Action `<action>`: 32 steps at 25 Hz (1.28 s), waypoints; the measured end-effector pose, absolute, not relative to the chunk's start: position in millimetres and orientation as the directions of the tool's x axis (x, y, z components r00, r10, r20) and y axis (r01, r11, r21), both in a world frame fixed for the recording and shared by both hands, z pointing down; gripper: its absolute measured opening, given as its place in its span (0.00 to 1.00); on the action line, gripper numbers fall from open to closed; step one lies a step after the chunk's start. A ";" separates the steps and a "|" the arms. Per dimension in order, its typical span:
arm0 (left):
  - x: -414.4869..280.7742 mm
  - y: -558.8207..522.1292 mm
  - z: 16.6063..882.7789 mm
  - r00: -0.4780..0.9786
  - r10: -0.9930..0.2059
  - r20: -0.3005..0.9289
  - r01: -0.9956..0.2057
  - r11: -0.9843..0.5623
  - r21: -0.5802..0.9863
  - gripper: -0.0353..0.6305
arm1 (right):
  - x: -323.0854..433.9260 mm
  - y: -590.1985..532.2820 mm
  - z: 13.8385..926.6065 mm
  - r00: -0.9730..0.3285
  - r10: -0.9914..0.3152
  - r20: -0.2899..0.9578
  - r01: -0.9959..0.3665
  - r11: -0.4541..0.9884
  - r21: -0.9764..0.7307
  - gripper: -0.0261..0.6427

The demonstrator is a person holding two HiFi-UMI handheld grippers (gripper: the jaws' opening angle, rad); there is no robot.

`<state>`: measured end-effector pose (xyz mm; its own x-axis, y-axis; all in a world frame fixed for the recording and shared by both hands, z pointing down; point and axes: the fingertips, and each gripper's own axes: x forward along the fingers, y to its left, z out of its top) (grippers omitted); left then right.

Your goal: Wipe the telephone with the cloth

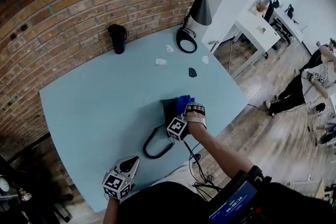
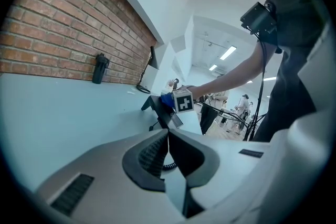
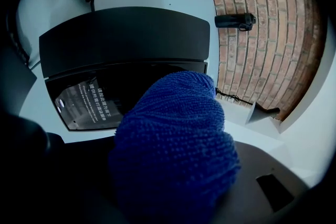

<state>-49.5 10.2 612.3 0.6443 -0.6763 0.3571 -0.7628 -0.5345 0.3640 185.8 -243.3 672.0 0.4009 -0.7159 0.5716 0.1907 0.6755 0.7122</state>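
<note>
At the near edge of the pale blue table (image 1: 94,113) the left gripper (image 2: 168,132) is held low over the tabletop, its jaws closed tip to tip with nothing between them; the head view shows it apart from the work, down at the lower left. Just beyond it lies a black coiled cord (image 1: 157,145), bent in a loop on the table and running up to the telephone (image 1: 169,107), which stands near the middle of the table toward the right side. The telephone is black, with a broad curved top and a glossy dark panel below it bearing small white print too small to read. The right gripper (image 1: 184,113) reaches in over it from the person's side and is clamped on a blue cloth (image 3: 176,149), bunched into a thick wad that fills the space between the jaws. The front of the wad overlaps the right end of the glossy panel; actual contact cannot be made out. Farther back on the table are a small dark object (image 1: 192,72) and a few white scraps (image 1: 160,62). Beyond those a black cup (image 1: 118,38) stands close to the brick wall (image 1: 68,18), and a black lamp (image 1: 200,3) rises at the far corner.
</note>
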 end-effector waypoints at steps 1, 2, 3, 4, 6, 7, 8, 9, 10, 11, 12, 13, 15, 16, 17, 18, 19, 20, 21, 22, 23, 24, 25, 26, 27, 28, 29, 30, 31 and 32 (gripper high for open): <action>-50.8 9.2 612.0 0.640 -0.684 0.351 -0.766 -0.532 0.360 0.08 | 186.0 -241.9 672.6 0.401 -0.715 0.572 0.190 0.676 0.712 0.34; -52.1 8.7 611.9 0.636 -0.689 0.348 -0.769 -0.530 0.358 0.08 | 186.2 -240.2 673.2 0.402 -0.712 0.575 0.186 0.678 0.711 0.34; -52.9 8.8 611.9 0.634 -0.691 0.347 -0.771 -0.528 0.357 0.08 | 186.4 -238.4 674.3 0.405 -0.708 0.579 0.180 0.683 0.708 0.34; -53.1 9.2 612.0 0.633 -0.692 0.347 -0.771 -0.526 0.357 0.08 | 186.9 -236.6 675.5 0.409 -0.702 0.583 0.177 0.688 0.704 0.34; -51.6 10.1 611.8 0.635 -0.690 0.347 -0.770 -0.528 0.359 0.08 | 188.2 -234.8 676.3 0.419 -0.698 0.581 0.181 0.691 0.699 0.34; -50.5 10.3 611.5 0.637 -0.689 0.347 -0.768 -0.530 0.360 0.08 | 188.5 -234.7 676.0 0.421 -0.700 0.577 0.186 0.690 0.700 0.34; -49.7 10.5 611.5 0.639 -0.687 0.346 -0.767 -0.532 0.360 0.08 | 188.6 -234.8 675.7 0.421 -0.702 0.574 0.190 0.687 0.701 0.34; -49.3 10.7 611.7 0.640 -0.686 0.347 -0.766 -0.533 0.359 0.08 | 188.5 -234.7 675.6 0.420 -0.705 0.572 0.191 0.685 0.703 0.34; -49.2 10.9 612.2 0.641 -0.685 0.347 -0.766 -0.534 0.359 0.08 | 188.6 -234.2 675.7 0.419 -0.707 0.570 0.193 0.683 0.705 0.34; -49.5 10.9 612.6 0.640 -0.685 0.347 -0.766 -0.534 0.359 0.08 | 188.8 -233.4 676.1 0.419 -0.708 0.568 0.195 0.681 0.706 0.34; -49.8 10.7 612.8 0.640 -0.686 0.347 -0.766 -0.533 0.360 0.08 | 189.2 -232.2 676.8 0.420 -0.709 0.567 0.198 0.681 0.705 0.34; -50.2 10.3 612.7 0.639 -0.687 0.346 -0.766 -0.531 0.362 0.08 | 189.7 -230.4 677.8 0.422 -0.706 0.568 0.199 0.684 0.702 0.34; -50.7 9.2 612.3 0.639 -0.688 0.344 -0.767 -0.529 0.364 0.08 | 190.7 -225.4 680.0 0.433 -0.692 0.579 0.199 0.699 0.687 0.34; -51.0 8.8 612.5 0.639 -0.688 0.345 -0.766 -0.530 0.363 0.08 | 191.0 -222.9 681.0 0.438 -0.684 0.583 0.201 0.707 0.678 0.34; -51.0 8.7 613.0 0.640 -0.687 0.346 -0.766 -0.531 0.362 0.08 | 191.1 -220.4 681.8 0.443 -0.678 0.587 0.203 0.713 0.671 0.34; -50.7 8.9 613.6 0.641 -0.685 0.346 -0.765 -0.532 0.363 0.08 | 191.3 -218.2 682.6 0.444 -0.675 0.589 0.204 0.717 0.667 0.34; -50.2 9.2 614.0 0.643 -0.683 0.347 -0.763 -0.534 0.365 0.08 | 191.7 -216.3 683.5 0.444 -0.673 0.591 0.206 0.719 0.664 0.34; -49.8 9.7 614.5 0.646 -0.680 0.347 -0.761 -0.535 0.368 0.08 | 192.1 -214.7 683.8 0.444 -0.674 0.591 0.209 0.719 0.663 0.34; -49.4 10.2 615.1 0.649 -0.676 0.348 -0.758 -0.536 0.371 0.08 | 192.6 -213.6 682.6 0.446 -0.678 0.585 0.218 0.716 0.663 0.34; -49.1 10.7 615.7 0.652 -0.673 0.350 -0.756 -0.538 0.374 0.08 | 193.4 -213.1 679.2 0.451 -0.685 0.572 0.235 0.709 0.665 0.34; -48.8 11.1 616.1 0.653 -0.670 0.352 -0.754 -0.538 0.375 0.08 | 194.3 -212.8 675.5 0.458 -0.693 0.556 0.255 0.702 0.665 0.34; -48.8 10.9 616.3 0.654 -0.671 0.351 -0.754 -0.538 0.376 0.08 | 195.2 -211.6 674.8 0.462 -0.696 0.549 0.267 0.700 0.663 0.34; -48.9 10.5 616.3 0.653 -0.673 0.348 -0.755 -0.538 0.376 0.08 | 195.6 -209.4 678.4 0.460 -0.693 0.555 0.261 0.703 0.661 0.34; -49.0 10.1 616.3 0.652 -0.674 0.346 -0.755 -0.538 0.375 0.08 | 195.5 -206.8 683.7 0.453 -0.687 0.569 0.246 0.709 0.661 0.34; -49.1 10.0 616.1 0.652 -0.675 0.346 -0.755 -0.538 0.374 0.08 | 195.4 -204.9 686.4 0.448 -0.684 0.576 0.237 0.712 0.661 0.34; -49.1 10.2 615.5 0.652 -0.674 0.346 -0.755 -0.538 0.374 0.08 | 195.6 -204.0 684.0 0.450 -0.687 0.571 0.245 0.710 0.661 0.34; -49.2 10.8 615.2 0.653 -0.673 0.347 -0.755 -0.539 0.375 0.08 | 196.1 -203.8 678.9 0.455 -0.694 0.557 0.262 0.703 0.662 0.34; -49.3 11.2 615.0 0.653 -0.673 0.347 -0.755 -0.539 0.374 0.08 | 196.8 -203.7 675.2 0.461 -0.700 0.545 0.274 0.697 0.663 0.34; -49.2 11.1 614.8 0.653 -0.673 0.347 -0.755 -0.540 0.372 0.08 | 197.4 -203.2 673.8 0.464 -0.702 0.541 0.278 0.695 0.663 0.34; -48.6 11.0 614.5 0.654 -0.672 0.347 -0.754 -0.542 0.372 0.08 | 197.7 -202.4 674.9 0.464 -0.699 0.544 0.274 0.698 0.662 0.34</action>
<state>-48.6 11.0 614.5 0.6544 -0.6717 0.3474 -0.7536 -0.5416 0.3724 197.7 -202.4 674.9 0.4643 -0.6988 0.5442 0.2742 0.6976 0.6619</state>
